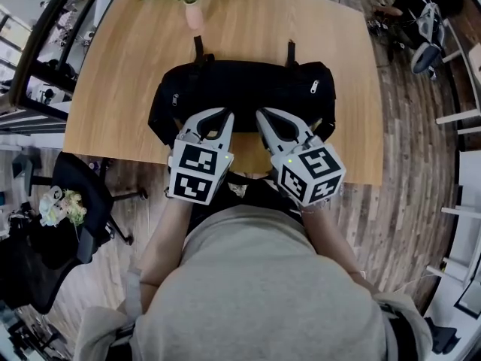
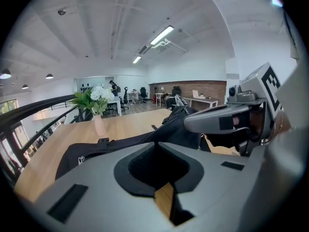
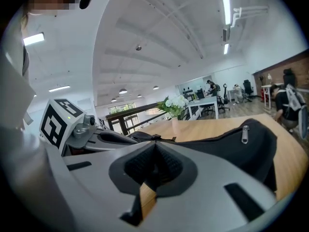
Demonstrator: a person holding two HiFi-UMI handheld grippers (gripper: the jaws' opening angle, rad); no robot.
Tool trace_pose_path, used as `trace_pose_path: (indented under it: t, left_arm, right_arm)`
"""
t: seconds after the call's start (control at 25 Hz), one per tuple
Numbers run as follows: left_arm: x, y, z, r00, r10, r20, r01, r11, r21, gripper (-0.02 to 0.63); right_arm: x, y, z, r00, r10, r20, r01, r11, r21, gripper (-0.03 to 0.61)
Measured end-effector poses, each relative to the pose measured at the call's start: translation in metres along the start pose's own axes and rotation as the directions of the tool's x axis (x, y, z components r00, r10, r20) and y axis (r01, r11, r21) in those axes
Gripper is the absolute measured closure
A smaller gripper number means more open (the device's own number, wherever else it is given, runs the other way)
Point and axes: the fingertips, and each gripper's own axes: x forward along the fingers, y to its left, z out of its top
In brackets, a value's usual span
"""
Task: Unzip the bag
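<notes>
A black duffel bag (image 1: 240, 89) lies across the wooden table (image 1: 113, 89), closed, with a silver zip pull (image 1: 313, 87) near its right end and another (image 1: 175, 98) near its left end. My left gripper (image 1: 228, 113) and right gripper (image 1: 261, 113) hover side by side at the bag's near edge, their tips close together. Both are shut with nothing between the jaws. In the left gripper view the shut left gripper (image 2: 155, 143) points over the bag (image 2: 120, 144). The right gripper view shows the shut right gripper (image 3: 154, 144) with the bag (image 3: 231, 144) and a pull (image 3: 245, 133) beyond it.
A pink vase of white flowers (image 1: 194, 10) stands at the table's far edge behind the bag. A black office chair (image 1: 75, 194) sits left of the person, below the table. Desks and chairs (image 1: 425, 28) stand on the wood floor at the far right.
</notes>
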Motion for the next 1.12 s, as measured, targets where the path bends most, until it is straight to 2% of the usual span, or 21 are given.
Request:
trace_pose_path:
  t: [0.48,0.76,1.12]
  left_arm:
    - [-0.004,0.002,-0.009,1.0,0.009,-0.021,-0.01,0.999,-0.053,0.581]
    - [0.001,0.007,-0.008,0.999,0.003,-0.032,-0.004,0.999,-0.039,0.583]
    - [0.008,0.005,-0.007,0.999,-0.01,-0.034,0.008,0.998,-0.065,0.583]
  right_arm:
    - [0.005,0.001,-0.011,1.0,-0.003,-0.017,0.003,1.0,0.021,0.574]
    - [0.01,0.003,-0.012,1.0,0.012,-0.011,-0.011,1.0,0.014,0.574]
    - [0.014,-0.002,-0.017,1.0,0.007,-0.028,-0.007,1.0,0.016,0.574]
